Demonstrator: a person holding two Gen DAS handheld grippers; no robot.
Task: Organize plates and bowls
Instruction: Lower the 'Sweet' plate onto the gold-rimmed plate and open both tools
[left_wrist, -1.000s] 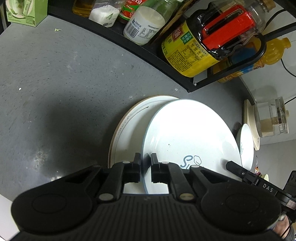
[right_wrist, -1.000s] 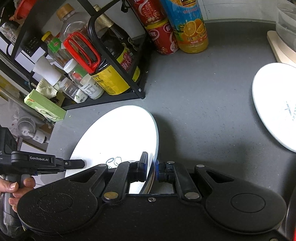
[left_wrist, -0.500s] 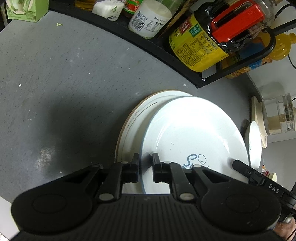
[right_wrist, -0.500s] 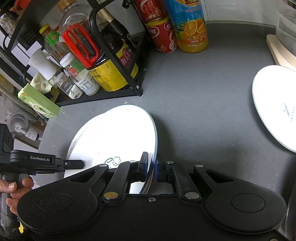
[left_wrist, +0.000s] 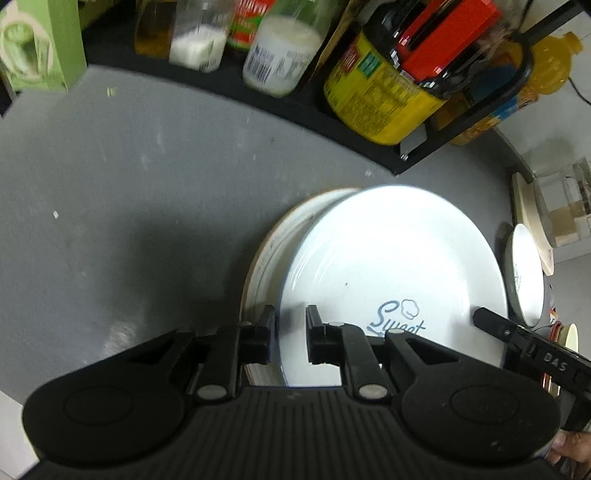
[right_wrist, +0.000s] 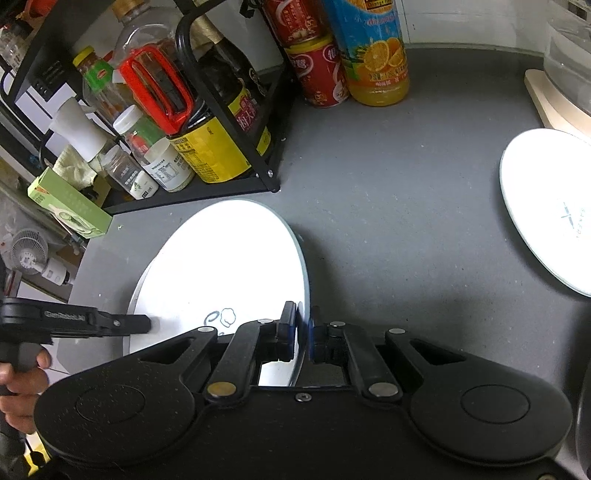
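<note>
A white plate (left_wrist: 388, 258) with blue "Sweet" lettering lies over a brown-rimmed white plate (left_wrist: 264, 258) on the grey counter, offset to its right. My left gripper (left_wrist: 291, 332) straddles the top plate's near-left rim, its jaws parted with a gap on the rim's inner side. From the opposite side, my right gripper (right_wrist: 303, 332) is shut on the rim of the same plate (right_wrist: 229, 258). Each gripper's tip shows in the other's view, touching the plate's face. A second white plate (right_wrist: 546, 206) lies apart at the right.
A black wire rack (right_wrist: 236, 184) of bottles and jars stands just behind the plates. A green box (right_wrist: 70, 206) sits at its left end. An orange juice bottle (right_wrist: 373, 55) and red cans (right_wrist: 317, 74) stand at the back. A wooden board (right_wrist: 554, 103) carries a glass container at the far right.
My left gripper's fingers have spread apart around the plate's rim. The top plate has settled lower over the brown-rimmed plate. The right gripper's grip looks the same.
</note>
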